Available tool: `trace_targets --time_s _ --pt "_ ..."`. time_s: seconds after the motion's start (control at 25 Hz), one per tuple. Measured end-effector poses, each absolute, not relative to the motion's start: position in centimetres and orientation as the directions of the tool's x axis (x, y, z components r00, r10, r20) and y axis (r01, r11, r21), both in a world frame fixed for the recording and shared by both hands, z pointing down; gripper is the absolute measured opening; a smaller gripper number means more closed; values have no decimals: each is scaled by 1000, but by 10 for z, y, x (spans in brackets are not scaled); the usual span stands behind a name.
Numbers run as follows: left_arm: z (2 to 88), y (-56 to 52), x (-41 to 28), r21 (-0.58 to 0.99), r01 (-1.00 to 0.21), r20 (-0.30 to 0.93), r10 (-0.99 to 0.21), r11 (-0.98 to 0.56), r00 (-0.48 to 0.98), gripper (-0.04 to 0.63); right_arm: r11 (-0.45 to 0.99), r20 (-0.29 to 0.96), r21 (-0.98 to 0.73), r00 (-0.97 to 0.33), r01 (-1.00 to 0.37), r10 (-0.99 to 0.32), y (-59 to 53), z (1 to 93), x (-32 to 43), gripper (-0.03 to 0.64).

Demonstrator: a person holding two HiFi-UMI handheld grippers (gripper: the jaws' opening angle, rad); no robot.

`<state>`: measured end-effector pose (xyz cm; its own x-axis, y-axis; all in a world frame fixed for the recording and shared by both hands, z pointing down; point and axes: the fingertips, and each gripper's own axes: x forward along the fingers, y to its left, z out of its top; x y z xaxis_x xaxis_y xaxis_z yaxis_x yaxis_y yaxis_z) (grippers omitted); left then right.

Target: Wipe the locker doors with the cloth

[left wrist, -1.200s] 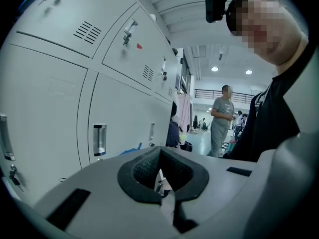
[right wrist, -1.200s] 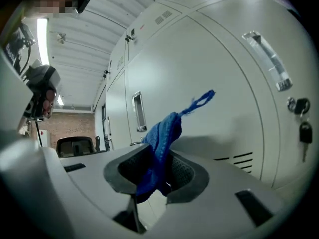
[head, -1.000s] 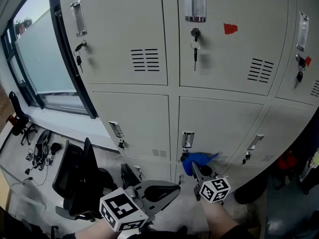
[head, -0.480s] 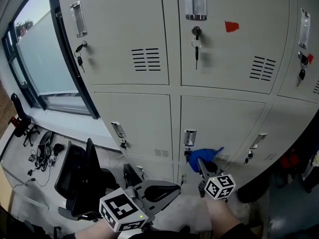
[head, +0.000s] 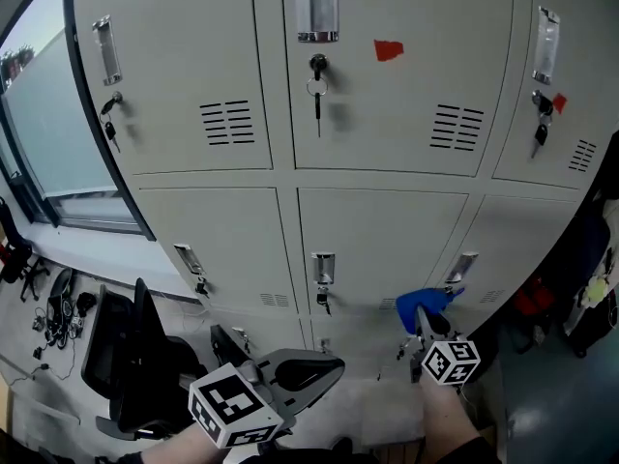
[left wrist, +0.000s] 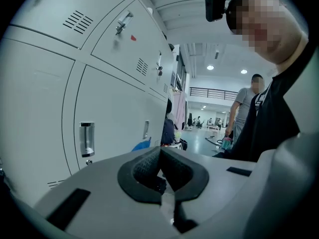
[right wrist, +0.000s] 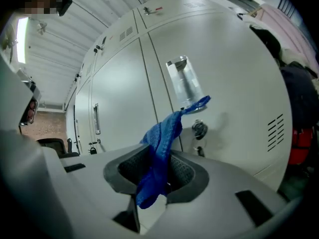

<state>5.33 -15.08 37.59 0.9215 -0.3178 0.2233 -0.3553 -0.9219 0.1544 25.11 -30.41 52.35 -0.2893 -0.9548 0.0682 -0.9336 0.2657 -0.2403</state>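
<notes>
Low against the grey locker doors (head: 387, 230), pinching the blue cloth (head: 423, 303) with the right gripper (head: 424, 325), marker cube turned toward the head camera. Seen along that gripper (right wrist: 158, 172): pads (right wrist: 184, 171) clamped tight on the blue cloth (right wrist: 159, 143), a short bunch hanging out below, a longer fold rising toward the door. Free tip up at the lower end of a metal handle plate (right wrist: 183, 81); touching it or only in front of it, cannot tell. Just below the handle plate, a round lock (right wrist: 199, 128); farther right, a block of vent slits (right wrist: 275, 128). From the head view, blue cloth in front of the bottom row's right-hand door, just beside that handle plate (head: 462, 269).

Lower and to the left, well apart from the doors: left gripper (head: 324, 370), held near a black office chair (head: 121, 356). Tips pressed together (left wrist: 160, 156), nothing between the pads, a corner of the blue cloth (left wrist: 142, 145) glimpsed beyond them at the locker face.

Higher up on the middle door, keys (head: 316, 95) hanging from a lock, with a red tag (head: 389, 50) to their right. Off to the left, a window (head: 34, 133). Far down the hall in the left gripper view, a person in a grey shirt (left wrist: 246, 106), standing.
</notes>
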Motion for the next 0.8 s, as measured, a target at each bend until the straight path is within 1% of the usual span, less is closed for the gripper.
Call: trace_targets --time_s 0.12,0.24,0.4,0.56,0.8 --pt "377 -149 63 158 -341 224 -303 -927 926 6 249 64 -228 -270 -941 -961 -299 522 262 91" --pt "379 -146 68 162 -335 227 -295 -928 928 6 277 49 -242 -297 -930 -954 -295 523 249 92" --pt "383 -144 62 165 -357 237 -315 -919 919 6 381 43 -271 -406 -884 -913 -294 534 194 92" --pt "383 -142 46 163 -401 245 -357 -901 901 6 479 65 -288 -516 -829 -854 -297 547 130 92" --pt "384 -144 12 154 -483 261 -436 -862 861 6 566 96 -296 -614 -769 -784 -309 562 57 92"
